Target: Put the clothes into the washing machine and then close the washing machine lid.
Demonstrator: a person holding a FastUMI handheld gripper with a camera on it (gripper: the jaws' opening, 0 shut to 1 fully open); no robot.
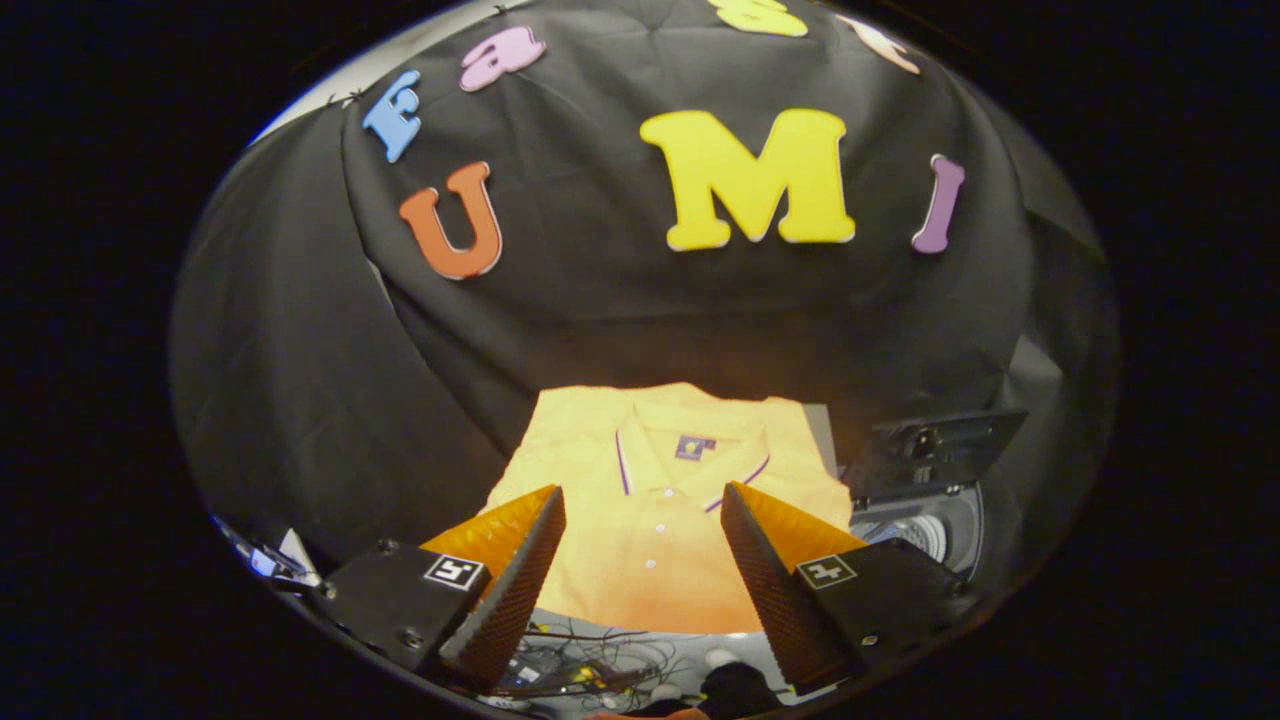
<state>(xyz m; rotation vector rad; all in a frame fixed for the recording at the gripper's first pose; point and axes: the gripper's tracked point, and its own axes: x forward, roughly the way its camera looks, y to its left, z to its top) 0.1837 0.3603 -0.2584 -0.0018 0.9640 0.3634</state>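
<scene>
My jaws [640,560] stand wide apart in the lower middle of the frame, holding nothing, with open air between the two fingers. Through that gap and just beyond the fingertips lies the yellow polo shirt [660,500], spread flat on the counter [822,425] with its collar toward the black cloth wall [600,330] at the back; the collar carries a thin dark trim, a small dark label sits inside the neck, and a row of small pale buttons runs down the placket toward me. Neither finger touches the shirt. To the right of the shirt, in the lower right of the frame and just beyond my right finger, stands the washing machine [925,520]: its dark lid [940,440] is raised and tilted back, and the round drum opening [915,535] below it shows pale metal; I cannot tell whether anything lies inside. Below the near hem of the shirt, at the bottom centre, a tangle of thin cables [590,665] lies under my fingers.
</scene>
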